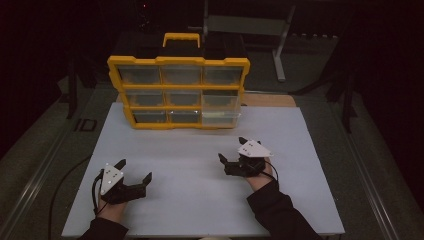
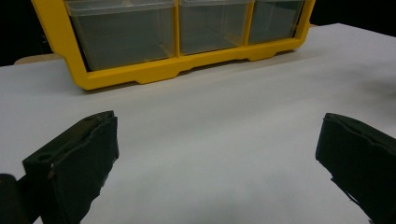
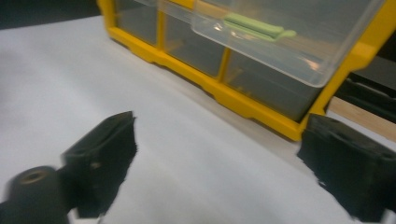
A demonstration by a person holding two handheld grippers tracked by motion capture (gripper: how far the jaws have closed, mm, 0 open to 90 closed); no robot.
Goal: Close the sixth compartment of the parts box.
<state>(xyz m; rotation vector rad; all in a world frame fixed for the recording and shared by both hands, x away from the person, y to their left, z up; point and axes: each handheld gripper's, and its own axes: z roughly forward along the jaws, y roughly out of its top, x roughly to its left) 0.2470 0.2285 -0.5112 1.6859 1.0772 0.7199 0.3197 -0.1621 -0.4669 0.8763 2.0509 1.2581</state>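
Note:
A yellow organiser with clear drawers stands upright at the back of the white board. Its bottom right drawer is pulled partway out. In the right gripper view this drawer holds a flat pale green piece. My left gripper rests low over the board's front left, open and empty. Between its jaws the left gripper view shows bare board, with my left gripper facing the organiser's bottom row. My right gripper is open and empty at the right, in front of the pulled-out drawer; its jaws stand wide in my right gripper view.
The white board lies on a dark table with raised side rails. A strip of wood shows behind the board at the right. A grey metal stand is at the back. A black cable trails off the board's left.

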